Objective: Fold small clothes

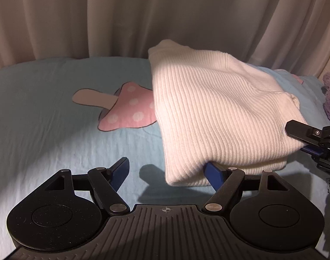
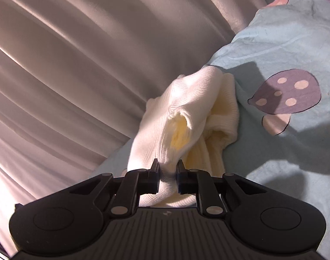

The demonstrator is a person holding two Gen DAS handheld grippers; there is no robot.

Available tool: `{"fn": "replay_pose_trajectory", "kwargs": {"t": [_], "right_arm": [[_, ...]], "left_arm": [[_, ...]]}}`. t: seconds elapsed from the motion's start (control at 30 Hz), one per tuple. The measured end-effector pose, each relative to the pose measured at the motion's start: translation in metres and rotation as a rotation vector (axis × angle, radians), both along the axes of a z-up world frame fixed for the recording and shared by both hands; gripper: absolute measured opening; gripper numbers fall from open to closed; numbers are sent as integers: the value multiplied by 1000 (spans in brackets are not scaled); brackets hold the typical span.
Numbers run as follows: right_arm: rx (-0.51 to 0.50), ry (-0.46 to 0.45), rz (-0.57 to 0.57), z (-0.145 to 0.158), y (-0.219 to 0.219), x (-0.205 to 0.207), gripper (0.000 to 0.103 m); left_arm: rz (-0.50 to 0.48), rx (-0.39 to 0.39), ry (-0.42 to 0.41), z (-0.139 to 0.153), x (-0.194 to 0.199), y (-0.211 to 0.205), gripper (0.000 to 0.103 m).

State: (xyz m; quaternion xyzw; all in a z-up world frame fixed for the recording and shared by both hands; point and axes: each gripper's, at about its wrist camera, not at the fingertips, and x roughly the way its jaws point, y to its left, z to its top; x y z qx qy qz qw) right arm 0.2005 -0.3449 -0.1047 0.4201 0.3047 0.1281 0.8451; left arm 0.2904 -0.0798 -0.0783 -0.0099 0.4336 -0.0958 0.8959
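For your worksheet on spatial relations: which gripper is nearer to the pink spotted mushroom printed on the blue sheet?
Left. The left gripper stands open just in front of the mushroom; the right gripper clamps the white ribbed knit garment on its far side.

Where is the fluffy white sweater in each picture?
Left wrist view: the white sweater lies right of centre, draped over the blue sheet, beside a pink mushroom print.
Right wrist view: the sweater is bunched in the centre, pinched by the right hand-held gripper.
Shared landmark: the blue mushroom-print sheet, backed by the pale curtain.
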Motion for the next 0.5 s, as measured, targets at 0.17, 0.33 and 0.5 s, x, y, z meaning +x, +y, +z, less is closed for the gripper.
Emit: {"fn": "replay_pose_trajectory", "kwargs": {"t": [0.17,0.33,0.5], "right_arm": [[11,7,11,-5,6,5,19],[45,59,-16,-20,7,15,22],[-50,120,-65,-18,15,23,12]], "left_arm": [[23,-16,4,2,1,2,81],[27,-14,6,1,1,0,81],[7,3,23,-5,5,-1,81]]}}
